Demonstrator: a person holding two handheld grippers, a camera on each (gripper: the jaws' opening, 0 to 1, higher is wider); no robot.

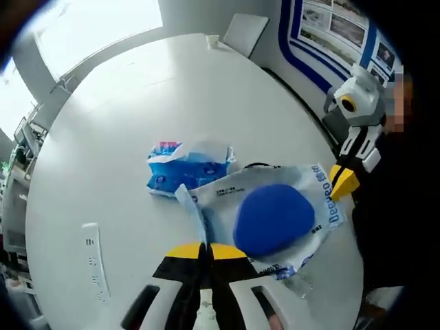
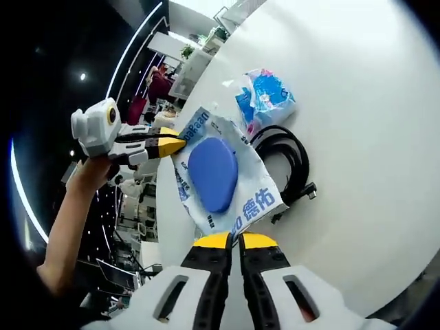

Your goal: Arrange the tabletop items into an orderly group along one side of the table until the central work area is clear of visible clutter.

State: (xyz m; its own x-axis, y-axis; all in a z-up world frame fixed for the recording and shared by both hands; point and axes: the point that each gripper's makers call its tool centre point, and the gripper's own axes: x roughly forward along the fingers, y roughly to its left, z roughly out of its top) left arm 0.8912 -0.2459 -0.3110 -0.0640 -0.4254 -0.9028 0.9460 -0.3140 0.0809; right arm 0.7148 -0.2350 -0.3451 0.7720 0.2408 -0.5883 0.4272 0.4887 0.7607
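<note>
In the left gripper view, a white plastic pack with a large blue oval patch and blue lettering (image 1: 271,216) lay flat on the round white table (image 1: 124,103), near its edge. Just beyond it sat a smaller crumpled blue-and-white plastic packet (image 1: 187,168), and a white power strip (image 1: 95,260) lay apart to the left. The left gripper (image 1: 207,249) had its yellow-tipped jaws pressed together, pinching the near edge of the white pack. The right gripper (image 1: 342,182) came in from the right with its yellow tips at the pack's opposite edge.

In the right gripper view, the same pack (image 2: 220,175) stretched between the two tools. A coiled black cable (image 2: 289,161) lay partly beneath its side, and the crumpled packet (image 2: 267,100) sat beyond. The right gripper (image 2: 235,240) was closed on the pack's near edge; the left gripper (image 2: 175,146), held by a hand (image 2: 96,168), pinched the far corner.
</note>
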